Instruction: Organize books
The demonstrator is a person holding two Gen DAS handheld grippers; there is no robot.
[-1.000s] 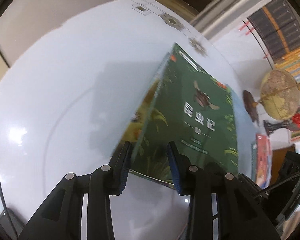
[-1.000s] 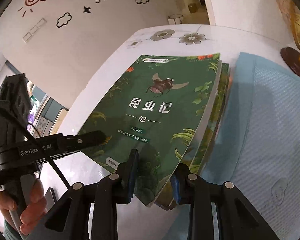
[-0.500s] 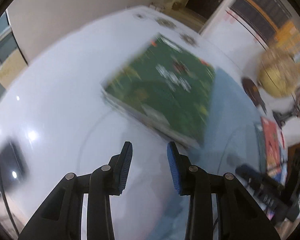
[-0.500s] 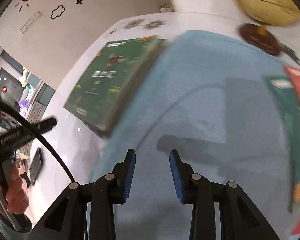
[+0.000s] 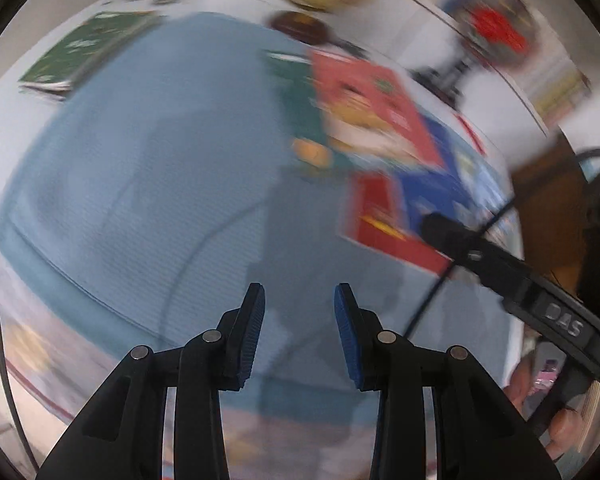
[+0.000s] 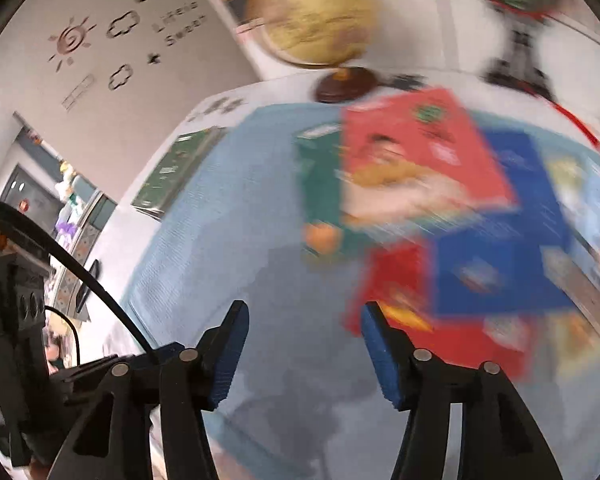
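Note:
A stack of green books [image 5: 84, 50] lies on the white table at the far left, beside the blue mat [image 5: 160, 168]; it also shows in the right wrist view [image 6: 172, 172]. Loose books overlap on the mat's right side: a red one [image 5: 376, 104] [image 6: 416, 148], a teal-green one [image 5: 300, 100] [image 6: 320, 184], a blue one [image 5: 440, 176] [image 6: 496, 240] and a lower red one [image 6: 396, 288]. My left gripper [image 5: 299, 332] is open and empty above the mat. My right gripper [image 6: 302, 350] is open wider and empty, just left of the loose books. Both views are blurred.
A yellow globe [image 6: 316, 20] on a dark wooden base [image 6: 346, 86] stands at the mat's far edge. A black stand with a red object [image 5: 496, 32] is at the back right. The right gripper's body [image 5: 512, 272] crosses the left wrist view.
Both grippers let go of the green book on the stack, drew back and swung right toward the loose books. The right gripper's jaws have opened wider.

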